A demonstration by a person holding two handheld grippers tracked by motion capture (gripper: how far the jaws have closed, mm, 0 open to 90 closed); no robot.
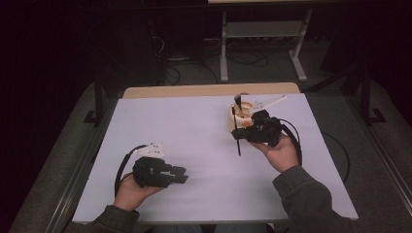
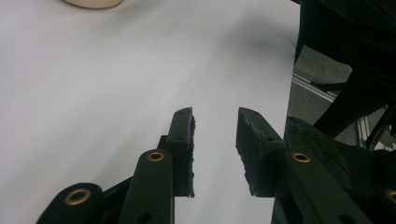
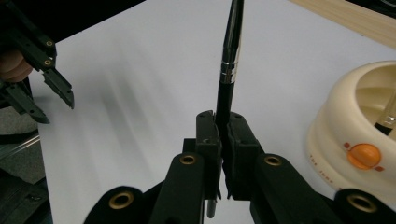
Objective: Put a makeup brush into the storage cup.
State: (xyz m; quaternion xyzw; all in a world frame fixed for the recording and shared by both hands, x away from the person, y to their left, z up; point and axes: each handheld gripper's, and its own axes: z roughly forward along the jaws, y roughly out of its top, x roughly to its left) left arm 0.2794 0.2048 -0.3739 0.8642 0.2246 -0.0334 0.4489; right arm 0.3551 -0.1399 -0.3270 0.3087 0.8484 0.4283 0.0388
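Right claw (image 3: 223, 140): clenching a slim black brush handle (image 3: 229, 65) between its flat black pads, held in the person's right hand (image 1: 281, 153) above the far right part of the table
Brush handle: glossy, round and thin, with a silvery metal band partway along; it is running straight out past the jaws in the right gripper view, and in the high view (image 1: 236, 131) it is hanging roughly upright just in front of the holder
Holder (image 3: 369, 135): cream, rounded plastic tub with stepped rings and an orange round button on its side, sitting on the table just beside the right claw; another dark brush (image 1: 238, 101) is standing in it
Left claw (image 2: 215, 149): released, its jaws standing apart with nothing between them; the pads are showing rough, chipped rubber edges and brass rivets along the arms
Left hand (image 1: 130, 191): resting low at the near left, well apart from the holder
Table (image 1: 194, 131): carrying a smooth, matte white sheet, with a pale wooden edge showing at the far side
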